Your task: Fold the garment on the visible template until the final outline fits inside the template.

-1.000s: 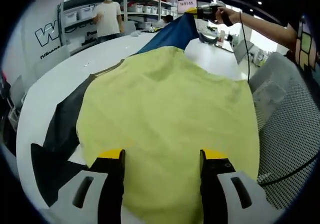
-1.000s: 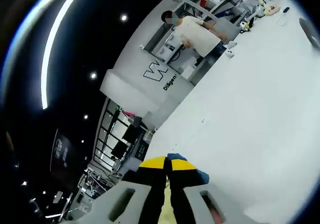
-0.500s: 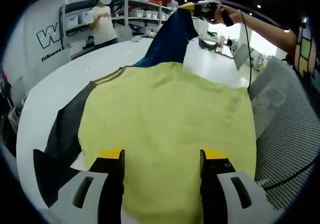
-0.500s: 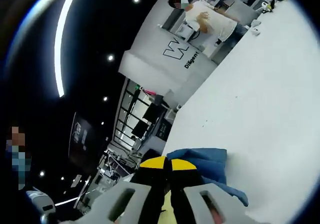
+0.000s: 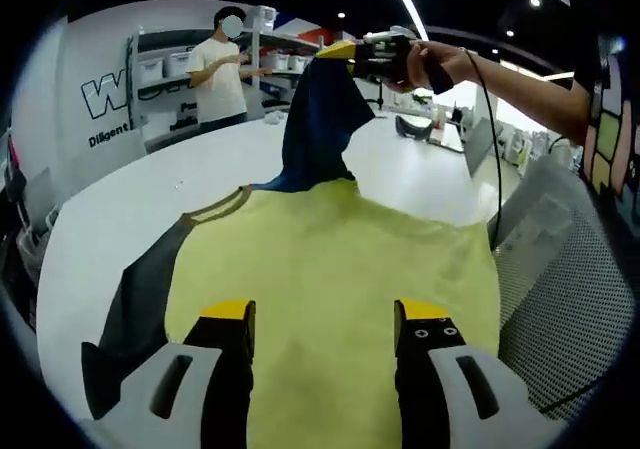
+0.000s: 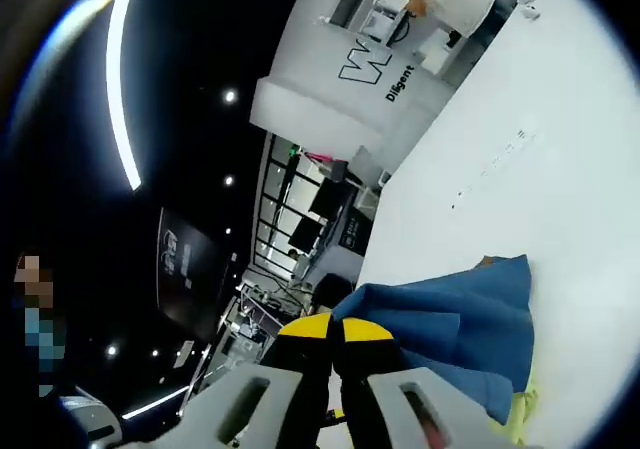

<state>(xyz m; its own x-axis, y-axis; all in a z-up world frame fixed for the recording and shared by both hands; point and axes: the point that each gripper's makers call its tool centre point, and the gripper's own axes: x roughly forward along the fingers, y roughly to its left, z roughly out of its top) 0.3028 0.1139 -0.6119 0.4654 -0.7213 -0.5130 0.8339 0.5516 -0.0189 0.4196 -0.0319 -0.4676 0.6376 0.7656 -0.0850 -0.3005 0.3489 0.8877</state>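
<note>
Left gripper view: we see the garment (image 5: pixel 330 269) spread yellow-side up on the white bench (image 5: pixel 120 219), dark sleeve trailing off to our left side, collar at the far end. Our left claw (image 5: pixel 325 314) hovers over the near hem with its jaws spread wide, gripping nothing. Our right claw (image 5: pixel 345 51) is up high at the far end, jaws pinched tight on the blue sleeve (image 5: pixel 315 119), which hangs from it down to the far shoulder.

Right gripper view: our right claw (image 6: pixel 333 329) has its jaws closed together with blue cloth bunched at the tips.

Key relation, our call: the body's long axis runs straight away from the left claw, hem near, collar far. The lifted sleeve sits at the far end, so the right claw is the one placed to lay it across the yellow body. We can't make out any template outline under the cloth.
</note>
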